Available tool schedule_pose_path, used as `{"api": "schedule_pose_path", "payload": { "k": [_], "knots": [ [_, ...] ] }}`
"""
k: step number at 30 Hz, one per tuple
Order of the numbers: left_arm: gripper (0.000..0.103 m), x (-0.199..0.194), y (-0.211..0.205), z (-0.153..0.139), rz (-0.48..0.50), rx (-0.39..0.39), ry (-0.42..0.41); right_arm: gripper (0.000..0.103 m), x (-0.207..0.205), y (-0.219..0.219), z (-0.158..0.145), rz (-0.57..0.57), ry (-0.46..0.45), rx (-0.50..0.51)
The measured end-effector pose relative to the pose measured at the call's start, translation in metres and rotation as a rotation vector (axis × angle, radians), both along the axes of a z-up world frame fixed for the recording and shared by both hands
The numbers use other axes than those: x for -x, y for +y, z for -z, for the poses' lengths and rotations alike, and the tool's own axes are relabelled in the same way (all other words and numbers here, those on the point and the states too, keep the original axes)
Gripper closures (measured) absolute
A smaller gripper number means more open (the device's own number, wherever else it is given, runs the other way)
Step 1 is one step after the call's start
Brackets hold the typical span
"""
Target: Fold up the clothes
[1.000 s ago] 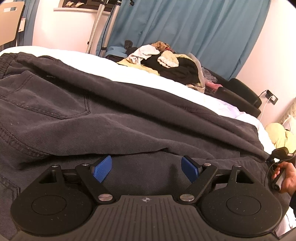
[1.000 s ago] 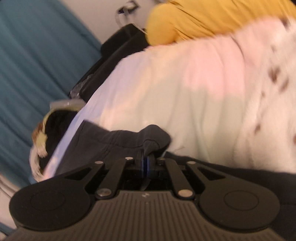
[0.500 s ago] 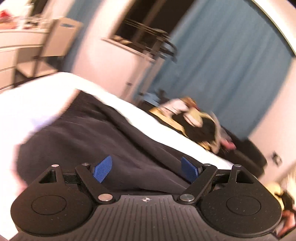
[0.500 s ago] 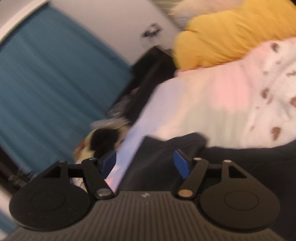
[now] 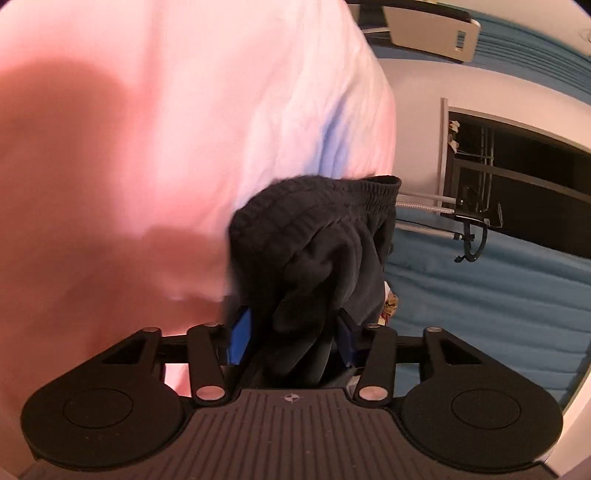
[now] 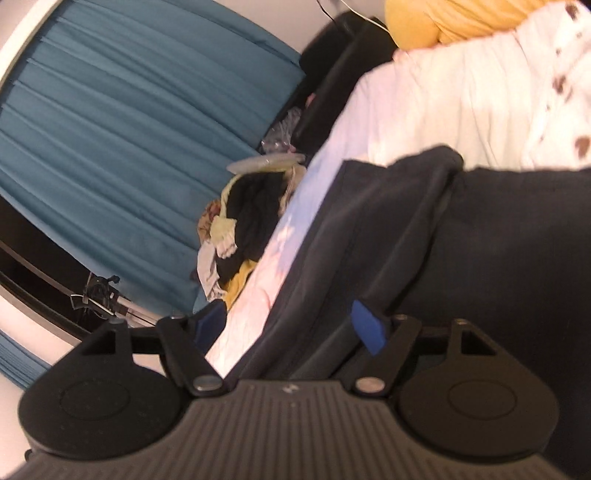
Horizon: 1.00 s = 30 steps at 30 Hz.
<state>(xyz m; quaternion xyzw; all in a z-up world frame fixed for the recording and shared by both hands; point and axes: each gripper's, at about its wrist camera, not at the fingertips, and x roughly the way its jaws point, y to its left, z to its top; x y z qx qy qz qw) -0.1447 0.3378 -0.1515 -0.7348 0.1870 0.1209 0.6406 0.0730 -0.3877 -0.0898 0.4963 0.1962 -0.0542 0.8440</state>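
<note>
Dark charcoal trousers (image 6: 480, 236) lie on the white bed sheet (image 6: 436, 103). In the left wrist view their bunched elastic waistband (image 5: 317, 236) fills the gap between my left gripper's (image 5: 291, 332) blue pads, which press on the fabric from both sides. That view is rolled sideways, with the sheet (image 5: 147, 129) at the left. My right gripper (image 6: 288, 325) is open, its blue pads wide apart, above the trousers' folded edge and the sheet's edge. It holds nothing.
A pile of mixed clothes (image 6: 240, 236) lies at the bed's far side before a teal curtain (image 6: 110, 129). A yellow pillow (image 6: 461, 18) and a spotted white blanket (image 6: 546, 74) lie at the bed's far end. A metal rack (image 5: 476, 214) stands beside the bed.
My left gripper swung to the waistband, rolled sideways and closed on it. My right gripper, shut on the trouser hem a second ago, has opened and let go.
</note>
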Motion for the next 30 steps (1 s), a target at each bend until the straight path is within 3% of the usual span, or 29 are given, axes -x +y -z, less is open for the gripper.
{"api": "schedule_pose_path", "payload": {
  "k": [2,3,4,5,6,8,10,13,15,19,21,23,26,30],
  "knots": [
    [0.051,-0.017,0.003,0.000,-0.003,-0.034,0.003,0.027,-0.003,-0.002,0.004,0.002,0.011,-0.019],
    [0.057,-0.023,0.004,-0.001,-0.003,-0.052,0.011,0.027,-0.004,-0.002,0.005,0.003,0.013,-0.027],
    [0.067,-0.029,0.005,-0.006,0.006,-0.088,0.022,0.027,-0.005,-0.003,0.005,0.002,0.015,-0.031],
    [0.085,-0.033,0.004,-0.013,0.017,-0.133,0.038,0.027,-0.006,-0.003,0.005,0.002,0.018,-0.029],
    [0.090,-0.035,0.003,-0.026,0.037,-0.218,0.073,0.027,-0.007,-0.002,0.005,0.003,0.024,-0.023],
    [0.093,-0.036,-0.006,-0.063,0.112,-0.426,0.148,0.027,-0.008,-0.001,0.005,0.000,0.037,-0.016],
    [0.095,-0.034,-0.014,-0.106,0.191,-0.578,0.164,0.027,-0.008,0.000,0.004,-0.007,0.039,-0.012],
    [0.095,-0.026,-0.031,-0.155,0.273,-0.749,0.184,0.027,-0.008,0.001,0.004,-0.011,0.037,-0.014],
    [0.095,-0.018,-0.038,-0.159,0.301,-0.825,0.229,0.027,-0.009,0.001,0.004,-0.012,0.030,-0.027],
    [0.091,-0.011,-0.028,-0.104,0.337,-0.803,0.280,0.027,-0.010,0.001,0.005,-0.015,0.046,-0.032],
    [0.081,-0.008,-0.020,-0.074,0.355,-0.769,0.299,0.026,-0.010,0.004,0.006,-0.027,0.065,-0.026],
    [0.072,0.005,-0.019,-0.066,0.357,-0.773,0.261,0.026,-0.009,0.008,0.005,-0.039,0.079,-0.001],
    [0.046,0.019,-0.024,-0.080,0.394,-0.846,0.247,0.026,-0.008,0.016,0.003,-0.057,0.098,0.041],
    [0.041,0.042,-0.018,-0.117,0.302,-0.886,0.230,0.026,-0.012,0.047,-0.008,-0.147,0.087,0.170]
  ]
}}
